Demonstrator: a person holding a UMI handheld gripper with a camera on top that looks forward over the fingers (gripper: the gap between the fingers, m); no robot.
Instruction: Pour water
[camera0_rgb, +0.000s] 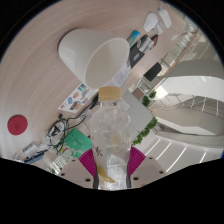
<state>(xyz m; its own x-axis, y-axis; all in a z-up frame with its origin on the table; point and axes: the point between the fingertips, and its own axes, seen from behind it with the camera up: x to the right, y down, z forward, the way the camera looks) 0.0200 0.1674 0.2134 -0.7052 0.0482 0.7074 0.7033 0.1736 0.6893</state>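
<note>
My pink-padded fingers (90, 162) clamp a clear water bottle (110, 135), its long axis running straight ahead. Its mouth sits just under the tilted white cup (92, 55), so pouring means tipping forward.

A clear bottle (109, 135) with a pale cap is seen between the magenta pads (88, 162) of the gripper (110, 170). Beyond it, a white cup (95, 55) is seen. A red disc (17, 124) and green leaves (150, 128) are seen off to either side.
</note>
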